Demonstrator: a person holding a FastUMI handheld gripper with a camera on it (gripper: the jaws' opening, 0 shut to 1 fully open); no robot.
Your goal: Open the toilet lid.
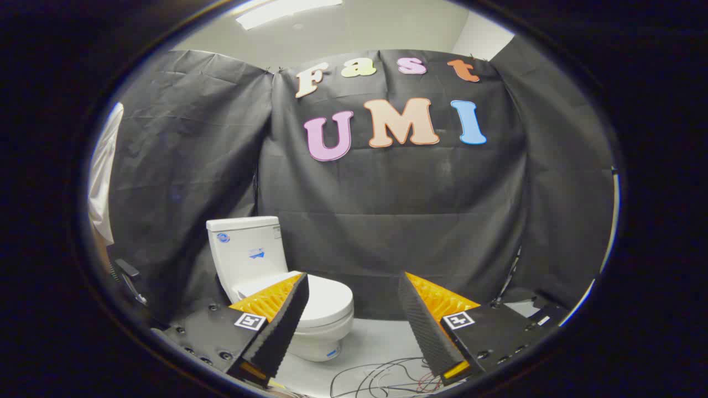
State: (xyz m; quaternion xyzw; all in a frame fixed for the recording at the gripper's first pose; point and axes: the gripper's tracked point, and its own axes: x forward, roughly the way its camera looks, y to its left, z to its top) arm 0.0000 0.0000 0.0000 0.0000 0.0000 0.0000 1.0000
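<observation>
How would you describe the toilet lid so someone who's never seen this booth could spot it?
Against the black cloth wall stands a white toilet with a boxy white tank. The flat, rounded white toilet lid lies closed on the bowl in front of the tank, beyond the open gripper, partly behind its left finger. It is the only smooth horizontal oval there.

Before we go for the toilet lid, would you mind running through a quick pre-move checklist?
1. Tool open, nothing held: ok.
2. Toilet lid down, ready to lift: ok.
3. Tool at the lid: not ok; the toilet stands beyond the fingers, partly behind one.
4. Lid's front edge free of clutter: ok.
5. Cables on the floor clear of the approach: cannot tell.
</observation>
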